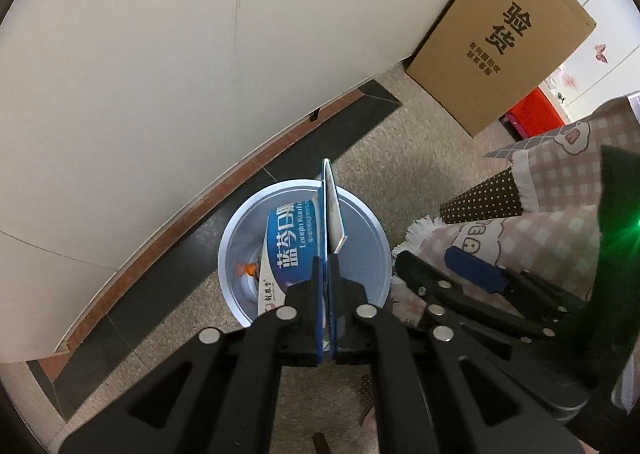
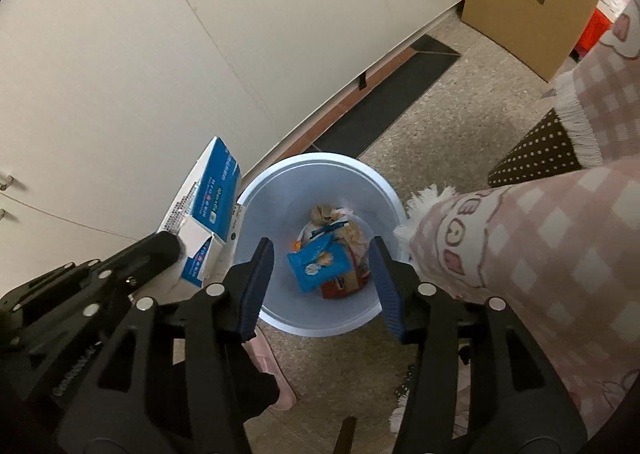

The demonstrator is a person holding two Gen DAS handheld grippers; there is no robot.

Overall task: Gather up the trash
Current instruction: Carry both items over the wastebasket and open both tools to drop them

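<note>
Dropping trash into the bin (image 2: 320,174): the right gripper (image 2: 320,286) hangs open and empty above it, while the left gripper (image 1: 329,294) pinches the blue-and-white carton (image 1: 334,210) over its rim — releasing comes next.

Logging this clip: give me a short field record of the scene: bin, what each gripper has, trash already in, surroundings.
bin: pale round bin on the floor, below both grippers
left gripper: shut on a blue-and-white carton, held above the bin's rim
right gripper: open, nothing between the fingers, over the bin
in bin: blue packet, red wrapper, crumpled paper
surroundings: cardboard box, cabinet
person: checked sleeve
</note>
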